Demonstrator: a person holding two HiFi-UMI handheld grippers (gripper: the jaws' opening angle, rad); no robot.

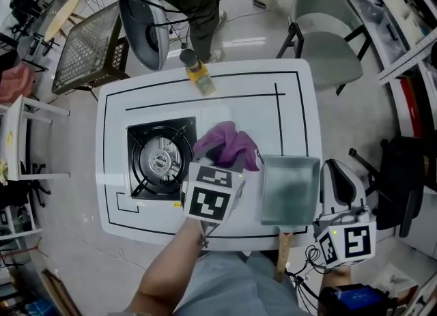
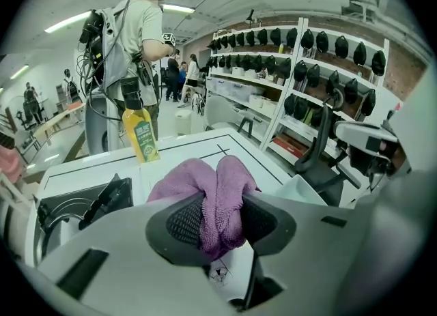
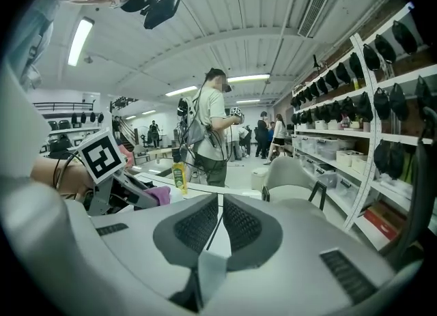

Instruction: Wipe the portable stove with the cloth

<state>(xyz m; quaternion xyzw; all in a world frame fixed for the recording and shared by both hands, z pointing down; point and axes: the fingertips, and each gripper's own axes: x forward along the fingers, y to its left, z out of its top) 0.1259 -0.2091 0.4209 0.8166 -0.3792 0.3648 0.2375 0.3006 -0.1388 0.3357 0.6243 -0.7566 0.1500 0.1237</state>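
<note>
The portable stove (image 1: 160, 160) sits at the left of the white table (image 1: 293, 96), black with a round silver burner. A purple cloth (image 1: 229, 145) is bunched just right of the stove, over its right edge. My left gripper (image 1: 222, 163) is shut on the cloth, which bulges up between its pads in the left gripper view (image 2: 218, 202); the stove's corner (image 2: 75, 209) shows at lower left there. Off the table's front right corner, my right gripper (image 1: 339, 178) holds nothing. Its jaws stand close together in the right gripper view (image 3: 218, 222).
A grey tray (image 1: 291, 188) lies at the table's front right, beside the cloth. A yellow bottle (image 1: 198, 72) stands at the far edge. A person (image 2: 133, 41) stands behind the table. A grey chair (image 1: 324, 41) is at the far right, a black crate (image 1: 89, 48) at the far left.
</note>
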